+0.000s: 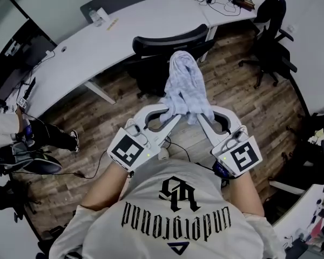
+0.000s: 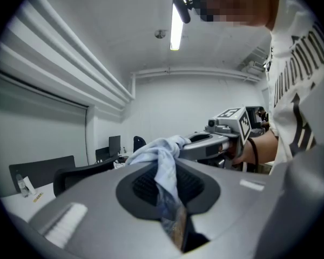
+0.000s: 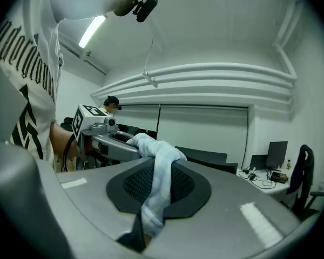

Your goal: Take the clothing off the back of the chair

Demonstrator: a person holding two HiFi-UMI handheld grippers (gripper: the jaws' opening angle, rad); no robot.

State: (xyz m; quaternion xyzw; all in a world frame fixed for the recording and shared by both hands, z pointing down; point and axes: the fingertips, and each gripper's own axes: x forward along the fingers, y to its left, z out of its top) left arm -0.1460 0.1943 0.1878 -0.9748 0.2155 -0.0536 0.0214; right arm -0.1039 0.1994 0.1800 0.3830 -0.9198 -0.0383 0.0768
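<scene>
Left forearm (image 1: 103,188) and right forearm (image 1: 246,190) bare, low in head view. Left tongs (image 1: 173,114) and right tongs (image 1: 198,115) angle inward, roughly level, tips nearly meeting mid-frame. Each pair is clamped on a fold of the clothing (image 1: 184,82).

A wood-plank floor (image 1: 232,93) runs under a long white desk (image 1: 146,23) curving along the far side. A black office chair (image 1: 271,15) stands far right. A tube light (image 2: 176,28) glows overhead.
</scene>
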